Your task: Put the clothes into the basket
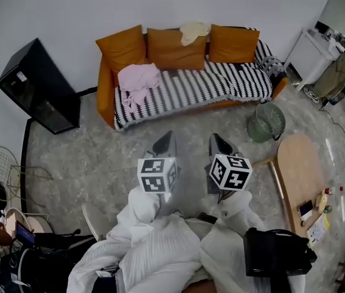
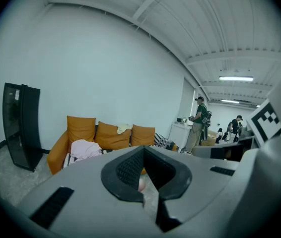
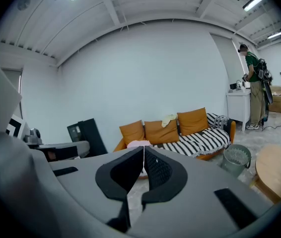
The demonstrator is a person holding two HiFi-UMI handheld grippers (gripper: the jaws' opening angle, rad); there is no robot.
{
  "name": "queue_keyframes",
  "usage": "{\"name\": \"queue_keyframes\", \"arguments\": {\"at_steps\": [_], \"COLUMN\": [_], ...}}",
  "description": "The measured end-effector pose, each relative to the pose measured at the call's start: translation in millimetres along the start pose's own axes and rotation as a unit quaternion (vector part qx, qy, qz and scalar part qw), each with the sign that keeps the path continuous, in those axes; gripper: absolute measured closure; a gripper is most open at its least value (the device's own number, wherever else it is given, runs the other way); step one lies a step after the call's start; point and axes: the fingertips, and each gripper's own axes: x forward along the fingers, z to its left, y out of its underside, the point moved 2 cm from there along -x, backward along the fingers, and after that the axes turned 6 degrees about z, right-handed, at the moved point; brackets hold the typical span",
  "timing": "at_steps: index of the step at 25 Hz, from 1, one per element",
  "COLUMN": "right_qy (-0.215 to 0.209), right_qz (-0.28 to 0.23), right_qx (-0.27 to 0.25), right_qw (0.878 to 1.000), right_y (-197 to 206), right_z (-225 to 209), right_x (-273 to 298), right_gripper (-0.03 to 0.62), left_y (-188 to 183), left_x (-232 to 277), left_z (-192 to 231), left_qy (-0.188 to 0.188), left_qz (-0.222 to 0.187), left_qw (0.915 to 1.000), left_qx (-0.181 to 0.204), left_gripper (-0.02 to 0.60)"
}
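Head view. Two grippers are held side by side over the grey floor, each carried on a white-sleeved forearm. The left gripper point(image 1: 165, 142) and the right gripper point(image 1: 219, 142) both aim toward 12 o'clock, at one orange sofa point(image 1: 104, 87), and tip slightly downward. Each carries one marker cube. The sofa bears three orange cushions point(image 1: 169, 47) and one striped throw point(image 1: 221, 81). There are two garments. The pink garment point(image 1: 139, 78) lies on the seat at the sofa's left end, and the cream garment point(image 1: 194, 30) is draped over the backrest. One green mesh basket point(image 1: 266, 122) stands on the floor at 2 o'clock from the grippers, just off the sofa's right end and well apart from both garments. One black cabinet point(image 1: 38, 85) stands at 10 o'clock and one wooden table point(image 1: 298, 170) at 3 o'clock.

Left gripper view. The left gripper point(image 2: 143, 150) is clenched, tips together, with nothing between them. The pink garment point(image 2: 84, 149) sits at 10 o'clock from the tips and the cream garment point(image 2: 124, 128) at 11 o'clock.

Right gripper view. The right gripper point(image 3: 144, 152) is likewise clenched and empty. The pink garment point(image 3: 138, 144) sits just above the tips at 12 o'clock, the cream garment point(image 3: 169, 119) at 1 o'clock and the basket point(image 3: 236, 158) at 3 o'clock.
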Motion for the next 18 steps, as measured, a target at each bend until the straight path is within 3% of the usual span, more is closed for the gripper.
{"name": "queue_keyframes", "arguments": {"at_steps": [3, 7, 18], "right_qy": [0.004, 0.006, -0.014], "right_qz": [0.008, 0.023, 0.028], "right_qx": [0.003, 0.01, 0.002], "right_qw": [1.0, 1.0, 0.999], "right_y": [10.9, 16.5, -11.3], "right_z": [13.2, 15.3, 7.2], "right_x": [21.5, 36.3, 103.2], "right_gripper": [0.569, 0.569, 0.569], "left_y": [7.9, 12.1, -3.5], "left_x": [7.7, 11.7, 62.8], "left_z": [31.8, 43.8, 74.6], "left_qy": [-0.003, -0.004, -0.03], "left_qz": [0.007, 0.015, 0.013], "left_qw": [1.0, 0.9998, 0.9992], "left_qx": [-0.002, -0.009, -0.024], "left_gripper": [0.581, 0.581, 0.581]}}
